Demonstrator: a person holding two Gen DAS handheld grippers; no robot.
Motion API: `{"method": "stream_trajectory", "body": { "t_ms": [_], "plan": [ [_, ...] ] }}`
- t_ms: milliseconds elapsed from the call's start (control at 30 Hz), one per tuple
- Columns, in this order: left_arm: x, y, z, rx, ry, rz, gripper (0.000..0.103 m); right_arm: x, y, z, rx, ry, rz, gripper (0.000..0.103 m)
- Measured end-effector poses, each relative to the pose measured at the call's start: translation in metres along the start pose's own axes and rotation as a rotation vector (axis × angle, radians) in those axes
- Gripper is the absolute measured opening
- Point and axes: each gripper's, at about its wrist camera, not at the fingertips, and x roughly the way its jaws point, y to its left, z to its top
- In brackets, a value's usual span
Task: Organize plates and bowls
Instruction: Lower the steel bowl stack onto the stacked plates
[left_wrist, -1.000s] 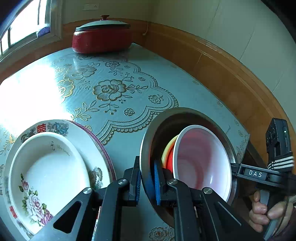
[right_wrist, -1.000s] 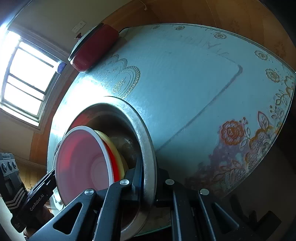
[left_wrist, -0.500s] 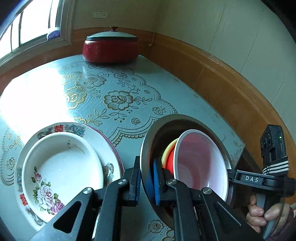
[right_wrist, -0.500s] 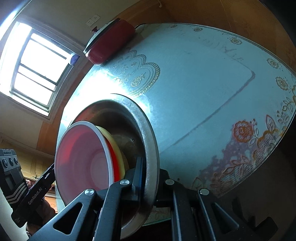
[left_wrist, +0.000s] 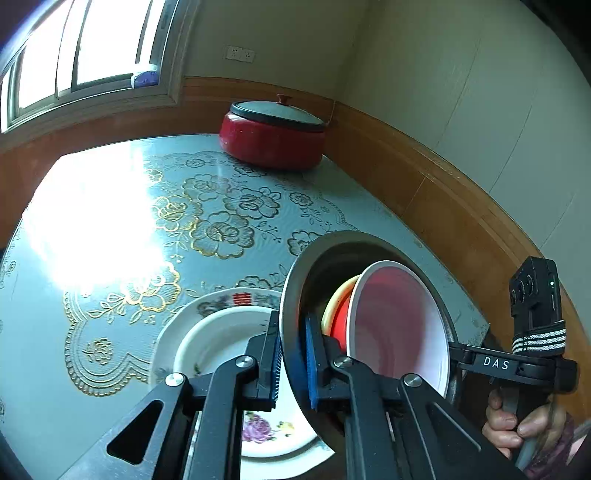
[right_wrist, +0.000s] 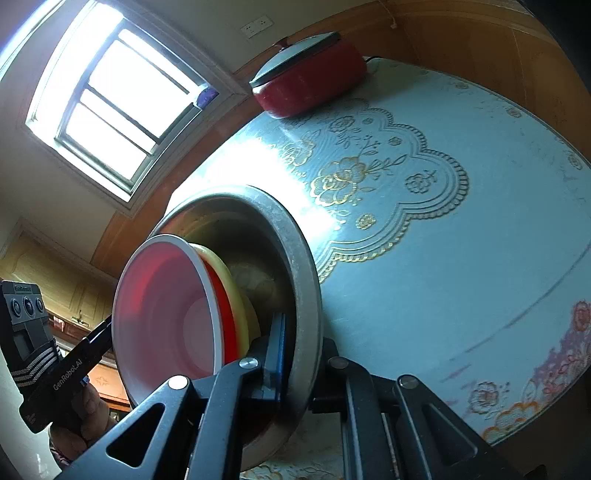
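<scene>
Up and over comes the metal basin (left_wrist: 364, 242), both grippers carrying it above the floral plates (left_wrist: 207, 332)! Left gripper (left_wrist: 293, 363) and right gripper (right_wrist: 295, 354) each pinch its rim; nested bowls (right_wrist: 166, 314) ride inside. Setting down remains. Red pot (left_wrist: 273, 138) sits well apart, nothing blocking.

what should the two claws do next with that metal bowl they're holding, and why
Probably carry the metal bowl sideways over the floral plates and lower it. The left claw and right claw each pinch its rim on opposite sides, the red bowl and a yellow one nested inside, and the plates lie just beside and below it.
</scene>
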Motion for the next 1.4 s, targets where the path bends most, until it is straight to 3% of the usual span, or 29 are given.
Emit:
{"method": "stream_trajectory", "body": {
  "t_ms": [233, 500, 667, 733, 900, 1400],
  "plan": [
    [0.007, 0.059, -0.005, -0.046, 0.059, 0.006, 0.010, 0.041, 0.030, -0.002, -0.010, 0.058, -0.047, 0.009],
    [0.029, 0.097, -0.020, -0.075, 0.143, -0.011, 0.010, 0.070, 0.045, -0.008, 0.001, 0.091, -0.128, 0.009],
    [0.039, 0.106, -0.024, -0.079, 0.192, -0.037, 0.012, 0.074, 0.044, -0.012, 0.021, 0.090, -0.171, 0.010],
    [0.040, 0.106, -0.025, -0.076, 0.199, -0.051, 0.013, 0.071, 0.044, -0.011, 0.034, 0.071, -0.167, 0.018],
    [0.041, 0.106, -0.024, -0.077, 0.199, -0.079, 0.013, 0.061, 0.044, -0.012, 0.052, 0.033, -0.192, 0.021],
    [0.031, 0.099, -0.025, 0.015, 0.152, -0.044, 0.016, 0.047, 0.047, -0.027, 0.098, -0.061, -0.205, 0.024]
  ]
}}
